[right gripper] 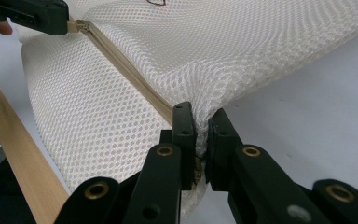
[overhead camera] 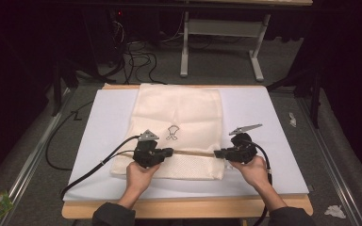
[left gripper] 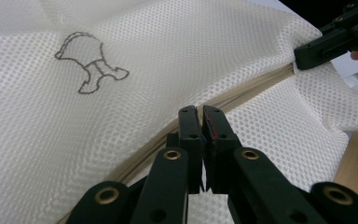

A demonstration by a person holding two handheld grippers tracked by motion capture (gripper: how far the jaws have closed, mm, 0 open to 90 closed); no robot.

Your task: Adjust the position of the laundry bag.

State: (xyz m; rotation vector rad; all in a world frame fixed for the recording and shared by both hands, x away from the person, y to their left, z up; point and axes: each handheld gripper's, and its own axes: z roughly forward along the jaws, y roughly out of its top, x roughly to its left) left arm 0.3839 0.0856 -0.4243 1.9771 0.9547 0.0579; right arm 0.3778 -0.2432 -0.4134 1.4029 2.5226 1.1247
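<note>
Both grippers point(overhead camera: 168, 151) point(overhead camera: 219, 153) pinch mesh bag point(overhead camera: 179, 110) zip point(overhead camera: 193, 153).

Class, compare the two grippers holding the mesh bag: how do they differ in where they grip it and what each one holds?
The left gripper is shut on the zipper partway along the mesh bag; the right gripper is shut on the bag's side edge, bunching mesh between its jaws. The left one sits over the bag; the right one sits over the white sheet. Both are black, hand-held and point inward along the zipper.
</note>
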